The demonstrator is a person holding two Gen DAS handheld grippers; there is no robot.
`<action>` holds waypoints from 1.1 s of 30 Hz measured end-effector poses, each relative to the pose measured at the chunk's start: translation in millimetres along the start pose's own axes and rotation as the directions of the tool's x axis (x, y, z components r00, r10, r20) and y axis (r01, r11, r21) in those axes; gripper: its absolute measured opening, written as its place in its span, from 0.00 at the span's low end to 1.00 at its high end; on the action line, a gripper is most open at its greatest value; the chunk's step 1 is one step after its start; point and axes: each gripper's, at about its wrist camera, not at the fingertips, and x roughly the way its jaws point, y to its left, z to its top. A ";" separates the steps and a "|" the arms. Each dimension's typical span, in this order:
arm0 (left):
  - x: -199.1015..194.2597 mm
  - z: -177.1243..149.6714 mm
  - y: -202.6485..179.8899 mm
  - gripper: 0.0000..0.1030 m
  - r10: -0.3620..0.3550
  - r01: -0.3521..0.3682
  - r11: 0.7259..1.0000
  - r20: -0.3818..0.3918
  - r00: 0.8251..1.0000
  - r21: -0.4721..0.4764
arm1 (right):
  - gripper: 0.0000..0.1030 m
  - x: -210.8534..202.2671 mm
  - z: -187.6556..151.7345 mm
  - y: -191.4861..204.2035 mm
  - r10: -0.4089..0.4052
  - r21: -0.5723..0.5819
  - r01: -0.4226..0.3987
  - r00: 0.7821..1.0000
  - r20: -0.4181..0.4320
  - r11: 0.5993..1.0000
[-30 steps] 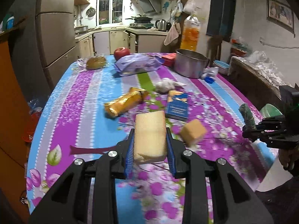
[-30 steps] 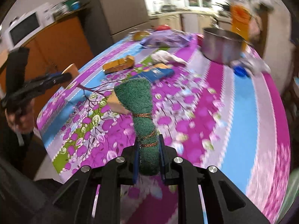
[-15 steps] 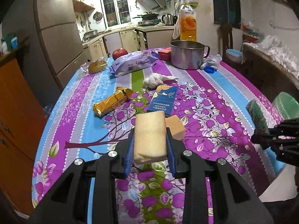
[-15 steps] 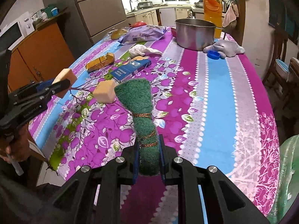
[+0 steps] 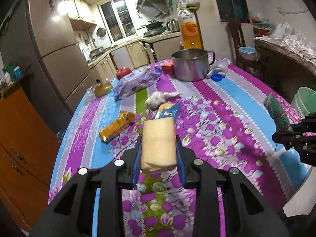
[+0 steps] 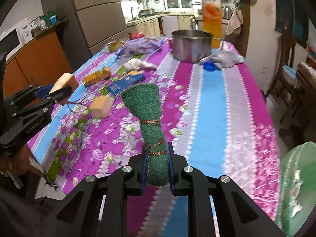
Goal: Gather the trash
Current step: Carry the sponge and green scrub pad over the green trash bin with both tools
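Sitting btwn L jaws: sponge (image 5: 159, 144)

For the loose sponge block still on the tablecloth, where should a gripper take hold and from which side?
Grip the sponge block across its two broad side faces, coming from above. It lies flat and apart from the blue booklet, so the sides look free. Both the left gripper and right gripper are full now.

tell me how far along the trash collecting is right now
Nothing clearly binned yet. In hand: the left gripper clamps a pale yellow sponge block; the right gripper clamps a rolled green scouring pad tied with cord. Left on the floral tablecloth: an orange sponge cube, a blue carton, a yellow snack wrapper and a crumpled white tissue.
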 end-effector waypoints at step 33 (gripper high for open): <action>0.2 118.4 -295.5 0.28 -0.428 0.365 0.808 0.033 0.903 0.463 | 0.18 -159.9 -86.3 -270.0 -0.451 0.373 0.461 0.884 -0.121 0.805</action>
